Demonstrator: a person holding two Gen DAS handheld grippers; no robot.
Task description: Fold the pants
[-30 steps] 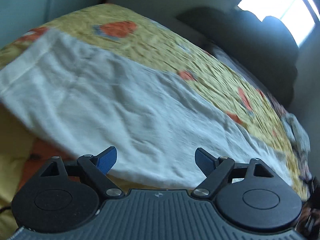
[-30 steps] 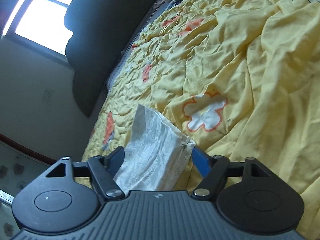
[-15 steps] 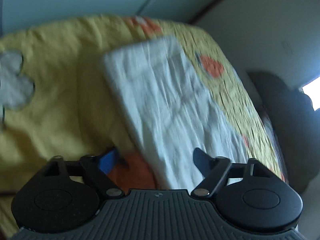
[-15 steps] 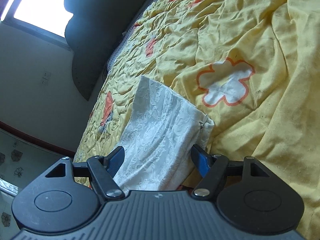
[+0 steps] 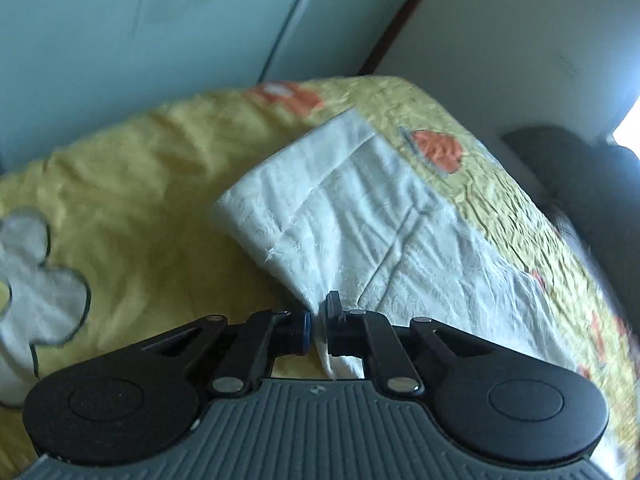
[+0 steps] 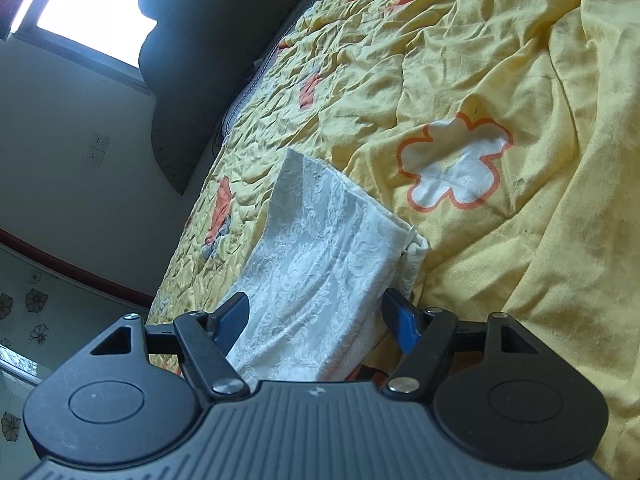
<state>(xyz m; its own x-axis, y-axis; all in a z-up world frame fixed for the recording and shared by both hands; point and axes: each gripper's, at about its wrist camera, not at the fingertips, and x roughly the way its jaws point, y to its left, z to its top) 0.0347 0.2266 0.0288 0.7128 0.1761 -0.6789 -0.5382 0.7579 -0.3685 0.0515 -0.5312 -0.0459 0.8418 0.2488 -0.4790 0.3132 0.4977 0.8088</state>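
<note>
The white pants lie already doubled lengthwise on the yellow flowered bedspread, near the bed's edge by the wall. The left gripper has just been closing and its fingers are now together on a corner of the cloth, a pinch of white fabric visible between them. The right gripper sits low over the other end of the pants, its fingers apart, straddling the cloth without pressing on it. Risks noted: the left grip appears to take only a small bite at the very corner, so a lift could pull it free or raise just the upper layer, spoiling the fold. With the right end unclamped, any pull from the left would likely drag the whole garment across the rumpled bedspread, skewing the edges.
</note>
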